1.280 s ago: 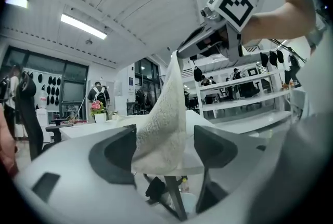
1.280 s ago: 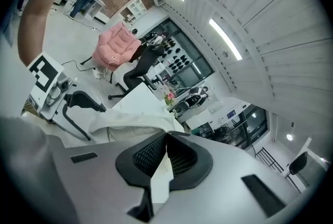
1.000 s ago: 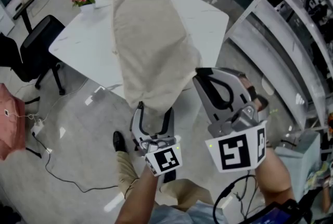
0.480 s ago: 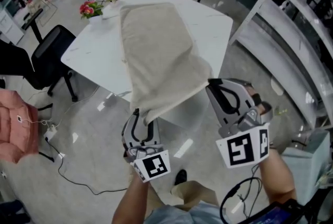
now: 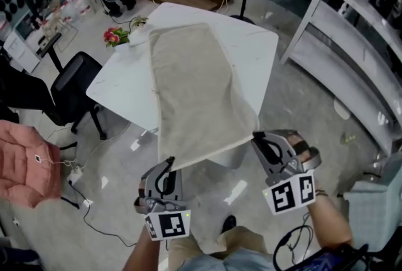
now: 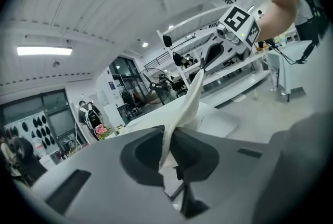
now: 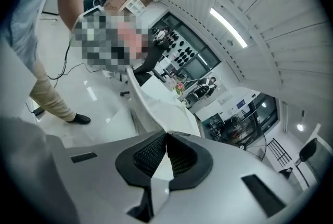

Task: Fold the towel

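Fingers of left gripper (image 5: 167, 164) have just been closing and are now pinched on the near left corner of towel (image 5: 191, 84). Right gripper (image 5: 259, 138) is clamped tight on the near right corner. Far end is left flat on table (image 5: 254, 43) near its far edge; near end is held off the near edge, stretched between both. No fold seems made yet: near end is still to be carried over.
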Motion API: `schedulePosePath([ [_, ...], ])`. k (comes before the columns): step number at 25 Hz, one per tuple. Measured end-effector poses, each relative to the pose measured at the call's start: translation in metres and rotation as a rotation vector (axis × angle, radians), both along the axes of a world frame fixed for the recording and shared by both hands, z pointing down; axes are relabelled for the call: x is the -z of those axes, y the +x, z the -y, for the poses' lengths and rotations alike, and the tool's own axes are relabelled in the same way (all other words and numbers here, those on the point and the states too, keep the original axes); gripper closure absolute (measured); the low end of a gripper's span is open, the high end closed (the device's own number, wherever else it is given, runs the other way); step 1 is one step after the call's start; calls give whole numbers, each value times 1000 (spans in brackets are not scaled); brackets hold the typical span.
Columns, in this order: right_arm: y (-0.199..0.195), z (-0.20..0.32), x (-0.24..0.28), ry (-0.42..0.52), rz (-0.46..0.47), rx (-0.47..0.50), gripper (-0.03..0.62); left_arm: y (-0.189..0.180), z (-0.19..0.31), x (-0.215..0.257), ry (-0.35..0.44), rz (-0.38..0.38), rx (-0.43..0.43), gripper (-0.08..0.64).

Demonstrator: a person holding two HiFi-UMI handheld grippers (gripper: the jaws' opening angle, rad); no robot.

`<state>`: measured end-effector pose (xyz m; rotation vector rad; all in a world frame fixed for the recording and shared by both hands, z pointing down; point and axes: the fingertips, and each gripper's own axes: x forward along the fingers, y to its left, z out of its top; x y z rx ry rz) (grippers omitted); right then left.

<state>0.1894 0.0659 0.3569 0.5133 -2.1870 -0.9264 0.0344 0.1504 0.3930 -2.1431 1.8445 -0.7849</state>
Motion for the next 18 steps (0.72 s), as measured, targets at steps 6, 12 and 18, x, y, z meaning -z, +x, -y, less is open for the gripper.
schedulePosePath([
  [6,18,-27,-32,-12,-103,38,569,8,-19,-1,-87,40,-100,534],
  [12,36,-46,-43,-45,-154,38,569,23,-35,-7,-150,29,-161,534],
  [18,52,-75,-33,-117,-160,44,569,33,-55,5,-209,-66,-175,532],
])
